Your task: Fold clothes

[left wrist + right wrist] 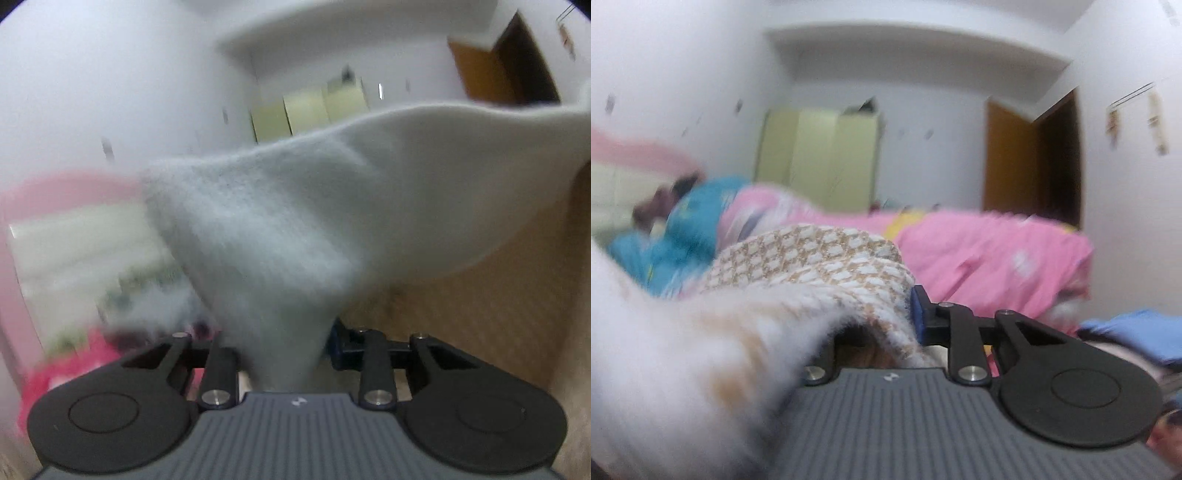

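Pink bedding [990, 254] lies beyond both jaws; left gripper [280, 354] and right gripper [882, 332] each pinch the soft, light, floppy knit garment [295, 206] by its edge, likeliest the surest hold

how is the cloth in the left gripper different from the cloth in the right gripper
The cloth in the left gripper is plain pale white-grey; the knit in the right gripper has a tan-and-white check. The left cloth rises from between the fingers and stretches taut to the upper right; the right knit drapes over the gripper, hiding its left finger. Both look soft and fuzzy, and each is pinched in its gripper.

A green wardrobe [818, 158], brown door [1012, 158] and pink quilt [990, 254] behind.
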Tool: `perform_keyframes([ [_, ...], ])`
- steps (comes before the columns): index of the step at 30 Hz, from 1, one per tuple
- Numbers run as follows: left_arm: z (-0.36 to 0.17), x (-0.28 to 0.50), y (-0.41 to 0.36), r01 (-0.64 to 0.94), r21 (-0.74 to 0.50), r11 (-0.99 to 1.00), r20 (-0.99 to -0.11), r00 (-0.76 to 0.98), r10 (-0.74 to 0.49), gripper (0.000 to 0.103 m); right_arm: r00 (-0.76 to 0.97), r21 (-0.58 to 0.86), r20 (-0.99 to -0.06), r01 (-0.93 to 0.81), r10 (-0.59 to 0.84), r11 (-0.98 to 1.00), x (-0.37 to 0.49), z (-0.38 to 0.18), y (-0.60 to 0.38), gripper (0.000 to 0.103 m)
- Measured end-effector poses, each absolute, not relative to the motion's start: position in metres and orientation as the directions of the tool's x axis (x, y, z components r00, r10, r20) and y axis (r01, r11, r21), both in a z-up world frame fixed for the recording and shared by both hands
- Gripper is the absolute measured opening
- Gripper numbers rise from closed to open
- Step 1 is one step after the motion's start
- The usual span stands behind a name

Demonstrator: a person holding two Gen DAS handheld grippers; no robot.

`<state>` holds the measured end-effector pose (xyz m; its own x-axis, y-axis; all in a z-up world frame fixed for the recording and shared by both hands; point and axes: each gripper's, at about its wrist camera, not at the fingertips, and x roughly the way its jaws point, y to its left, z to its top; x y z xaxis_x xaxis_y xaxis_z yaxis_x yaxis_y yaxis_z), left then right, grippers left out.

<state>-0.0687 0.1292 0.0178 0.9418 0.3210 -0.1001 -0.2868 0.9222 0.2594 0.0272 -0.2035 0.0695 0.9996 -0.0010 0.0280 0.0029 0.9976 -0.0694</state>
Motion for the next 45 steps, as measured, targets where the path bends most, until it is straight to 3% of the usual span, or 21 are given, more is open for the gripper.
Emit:
perform_keyframes([
  [12,0.140,-0.105,0.113,-0.246,0.200,0.948,0.249,0.949,0.193,0.030,0.918,-0.088,0.391,0.103,-0.061,0.991,-0.094,0.182,-0.264,0.019],
  [22,0.252,-0.144,0.112,-0.130,0.172,0.977,0.455,0.890,0.038,0.030,0.816,-0.024,0.573,0.112,-0.078,0.993,-0.184,0.265,-0.312,0.019],
  [27,0.291,-0.168,0.110,-0.112,0.190,0.975,0.524,0.852,-0.004,0.030,0.783,0.011,0.620,0.055,-0.050,0.998,-0.228,0.291,-0.336,0.019],
  [38,0.337,-0.200,0.106,-0.035,0.273,0.961,0.546,0.828,-0.124,0.033,0.762,0.048,0.647,0.015,-0.042,0.999,-0.280,0.275,-0.353,0.019],
  [45,0.298,-0.152,0.099,0.025,0.310,0.950,0.420,0.893,-0.160,0.034,0.819,0.085,0.571,0.018,-0.064,0.996,-0.257,0.244,-0.361,0.020],
])
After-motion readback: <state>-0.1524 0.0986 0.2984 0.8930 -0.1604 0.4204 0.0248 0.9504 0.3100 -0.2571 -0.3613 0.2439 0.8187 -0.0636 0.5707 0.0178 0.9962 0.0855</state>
